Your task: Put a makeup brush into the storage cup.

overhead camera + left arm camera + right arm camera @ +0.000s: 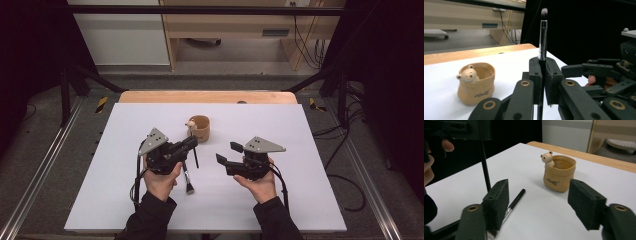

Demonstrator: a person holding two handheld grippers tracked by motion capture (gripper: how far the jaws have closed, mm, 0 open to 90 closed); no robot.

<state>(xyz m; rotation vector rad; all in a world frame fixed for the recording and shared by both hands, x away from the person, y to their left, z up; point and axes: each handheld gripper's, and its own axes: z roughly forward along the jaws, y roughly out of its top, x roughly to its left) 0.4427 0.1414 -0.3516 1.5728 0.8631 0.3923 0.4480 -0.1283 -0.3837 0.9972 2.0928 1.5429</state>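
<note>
the left gripper (189, 143) is pinching a slim makeup brush (543, 37) by its dark handle, bristles up in the left gripper view, the handle's lower part hanging toward the surface (280, 200). a second brush (187, 176) lies flat on the surface just below that gripper. the step in hand looks like loading brushes into the tan bear pot (199, 128), which stands just beyond the left gripper. next move, by my reading: tip the held brush over the pot's open mouth and lower it in. further right, the right gripper (227, 153) hangs spread with nothing between its pads. there is bare surface around the pot and far from every edge, so room to swing is ample
</note>
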